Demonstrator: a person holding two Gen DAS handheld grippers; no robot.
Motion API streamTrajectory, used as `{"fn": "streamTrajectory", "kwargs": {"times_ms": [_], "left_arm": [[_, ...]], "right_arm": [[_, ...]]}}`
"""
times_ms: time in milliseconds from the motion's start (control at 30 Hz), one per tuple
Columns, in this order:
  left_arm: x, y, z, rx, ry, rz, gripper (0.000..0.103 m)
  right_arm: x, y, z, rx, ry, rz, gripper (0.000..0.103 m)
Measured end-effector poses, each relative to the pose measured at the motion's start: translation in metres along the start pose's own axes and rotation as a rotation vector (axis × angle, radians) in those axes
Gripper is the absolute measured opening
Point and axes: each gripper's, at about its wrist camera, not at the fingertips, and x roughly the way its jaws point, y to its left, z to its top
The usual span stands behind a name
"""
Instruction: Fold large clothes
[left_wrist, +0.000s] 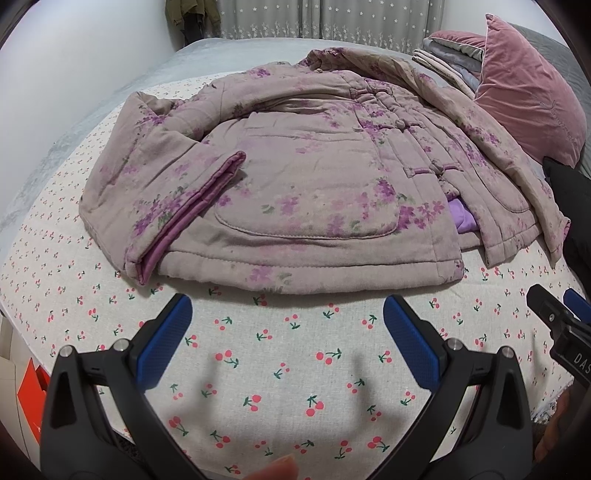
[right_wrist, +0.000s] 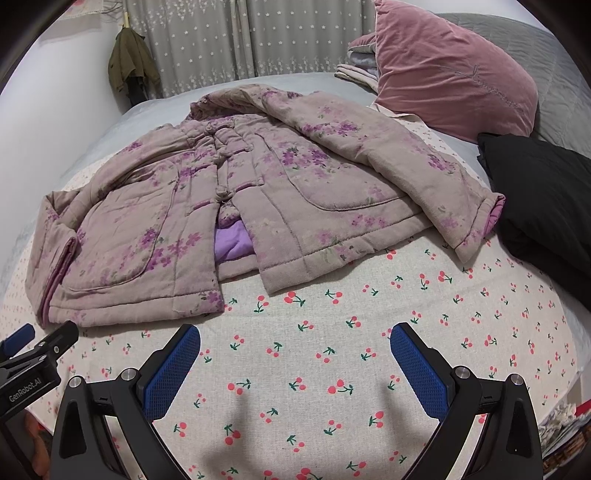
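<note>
Left wrist view: left tongs (left_wrist: 286, 339) wide open, nothing held, hovering over the cherry-print sheet (left_wrist: 295, 369) just short of the quilted floral jacket (left_wrist: 295, 177), which lies face up on the bed, buttoned, hem toward us. Right tongs (right_wrist: 295, 363) also spread wide, empty, same standoff. Judgement: fold not begun. Best start is probably a sleeve, so pinch the thick cuff (left_wrist: 192, 218) deep, since padded fabric looks bulky and apt to slip, & carry it across the front w/o dragging the body. Room: plenty of bare sheet up front; pink pillow (right_wrist: 454, 70) & black cushion (right_wrist: 543, 199) crowd the right sleeve (right_wrist: 476, 225), bed edge near on the left.
</note>
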Motion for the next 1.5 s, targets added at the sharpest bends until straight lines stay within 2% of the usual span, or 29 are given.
{"fn": "streamTrajectory", "kwargs": {"times_ms": [533, 633, 733, 800, 933, 1000, 1067, 1167, 1300, 1400, 1500], "left_arm": [[0.008, 0.008, 0.006, -0.012, 0.005, 0.008, 0.103], [0.012, 0.017, 0.012, -0.044, -0.013, -0.029, 0.103], [0.022, 0.026, 0.023, -0.047, 0.055, -0.117, 0.103], [0.026, 0.038, 0.033, -0.060, 0.067, -0.136, 0.103], [0.033, 0.061, 0.048, -0.099, 0.077, -0.125, 0.103], [0.044, 0.080, 0.054, -0.148, 0.093, -0.168, 0.103], [0.056, 0.090, 0.057, -0.167, 0.122, -0.176, 0.103], [0.068, 0.101, 0.055, -0.191, 0.119, -0.171, 0.103], [0.057, 0.112, 0.045, -0.232, 0.096, -0.218, 0.102], [0.050, 0.117, 0.039, -0.216, 0.093, -0.185, 0.102], [0.065, 0.123, 0.030, -0.224, 0.166, -0.171, 0.102]], "right_arm": [[0.001, -0.003, 0.001, 0.001, 0.008, -0.008, 0.103], [0.006, -0.007, 0.005, 0.005, 0.016, -0.018, 0.103], [0.011, -0.015, 0.008, 0.016, 0.013, 0.003, 0.103], [0.017, -0.024, 0.012, 0.033, 0.002, 0.053, 0.103], [0.034, -0.049, 0.028, 0.112, 0.038, 0.119, 0.103], [0.042, -0.063, 0.036, 0.162, 0.056, 0.145, 0.103], [0.051, -0.077, 0.043, 0.213, 0.073, 0.156, 0.103], [0.072, -0.100, 0.053, 0.304, 0.122, 0.152, 0.103], [0.100, -0.127, 0.052, 0.473, 0.175, 0.200, 0.103], [0.101, -0.134, 0.053, 0.508, 0.130, 0.220, 0.103], [0.105, -0.133, 0.056, 0.553, 0.102, 0.278, 0.103]]}}
